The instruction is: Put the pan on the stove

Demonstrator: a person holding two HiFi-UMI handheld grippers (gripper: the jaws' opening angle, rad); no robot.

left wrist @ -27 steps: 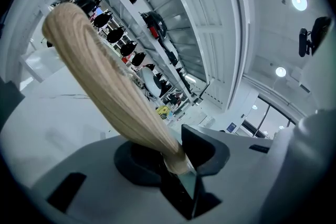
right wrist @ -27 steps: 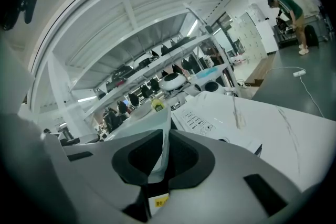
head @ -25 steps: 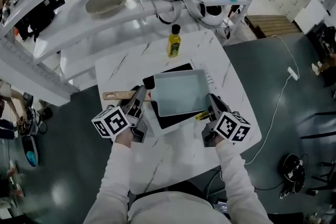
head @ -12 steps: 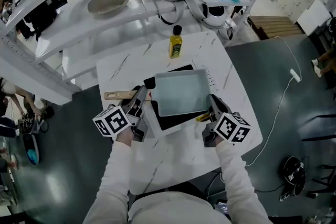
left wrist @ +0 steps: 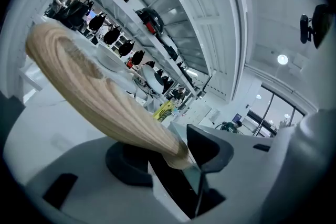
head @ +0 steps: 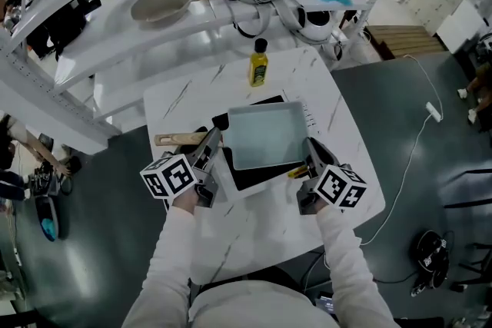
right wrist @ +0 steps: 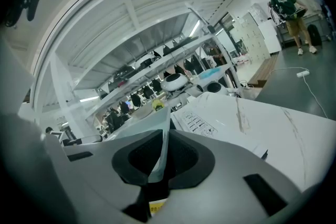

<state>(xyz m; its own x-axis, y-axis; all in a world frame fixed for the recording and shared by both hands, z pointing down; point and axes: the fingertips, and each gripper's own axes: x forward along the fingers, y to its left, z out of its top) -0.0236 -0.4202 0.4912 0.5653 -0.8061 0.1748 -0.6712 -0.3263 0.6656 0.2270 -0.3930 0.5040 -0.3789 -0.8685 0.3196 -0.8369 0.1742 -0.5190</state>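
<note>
Nearest the person, the left gripper [left wrist: 176, 157] has its jaws opening around the pan's wooden handle [left wrist: 100, 97], which lies loose between the pads, while the right gripper [right wrist: 160, 160] is clenched on the thin rim at the pan's near right corner. The square grey pan [head: 265, 136] lies over the black stove [head: 252, 176] on the white marble table [head: 342, 127]. Farther off on the table stands a yellow bottle [head: 259, 62], and beyond it a shelf [head: 100, 31] carries a round pan [head: 160, 2].
</note>
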